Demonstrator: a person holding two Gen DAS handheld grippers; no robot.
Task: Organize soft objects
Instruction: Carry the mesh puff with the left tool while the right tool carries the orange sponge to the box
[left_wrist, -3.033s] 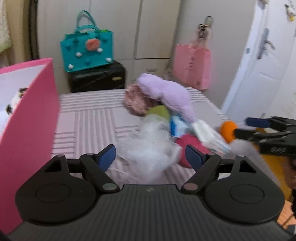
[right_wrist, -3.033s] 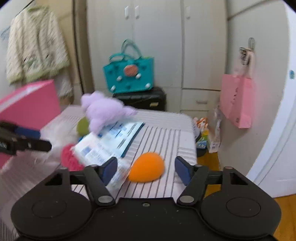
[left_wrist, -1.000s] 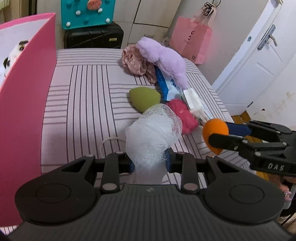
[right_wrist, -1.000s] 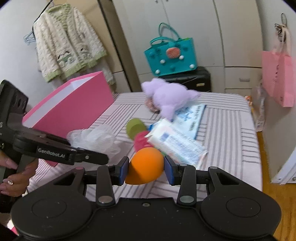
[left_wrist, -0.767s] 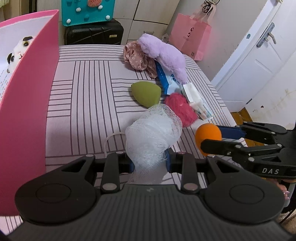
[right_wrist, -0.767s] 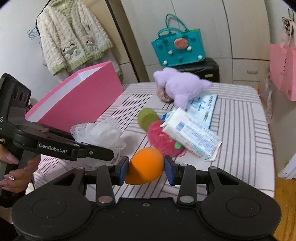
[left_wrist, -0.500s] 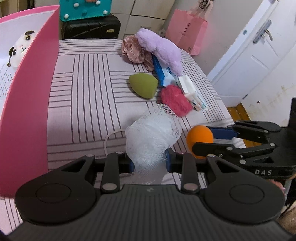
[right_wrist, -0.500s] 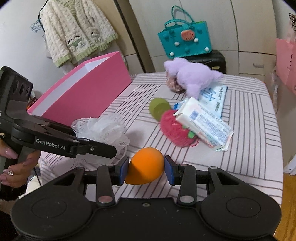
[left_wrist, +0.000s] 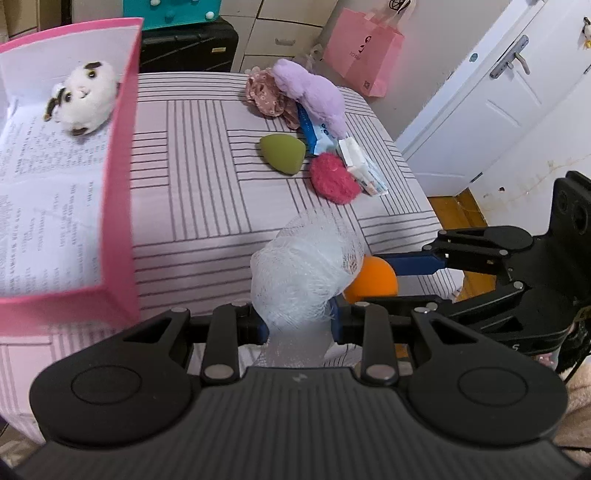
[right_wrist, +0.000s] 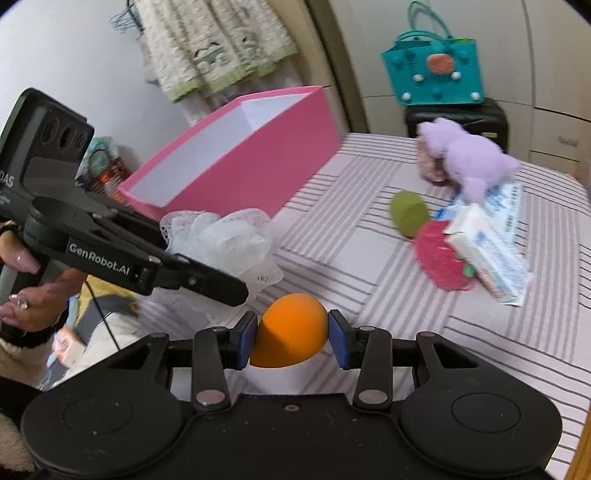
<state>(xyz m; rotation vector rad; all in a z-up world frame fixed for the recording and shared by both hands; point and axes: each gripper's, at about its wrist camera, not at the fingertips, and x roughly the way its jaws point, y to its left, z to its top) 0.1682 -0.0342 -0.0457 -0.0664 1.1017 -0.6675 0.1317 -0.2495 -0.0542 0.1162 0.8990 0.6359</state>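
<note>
Soft objects: one white mesh pouf clamped in left gripper, one orange sponge clamped in right gripper, both right of pink box; four on striped bed.

Light: we get bright, even daylight
Blur: pink box edge smeared
Edges: we see fisheye bending, dark corners

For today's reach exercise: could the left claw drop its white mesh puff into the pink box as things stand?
Probably yes. The left claw grips the white mesh puff, and the pink box stands open-topped just to its left, nothing between.
</note>
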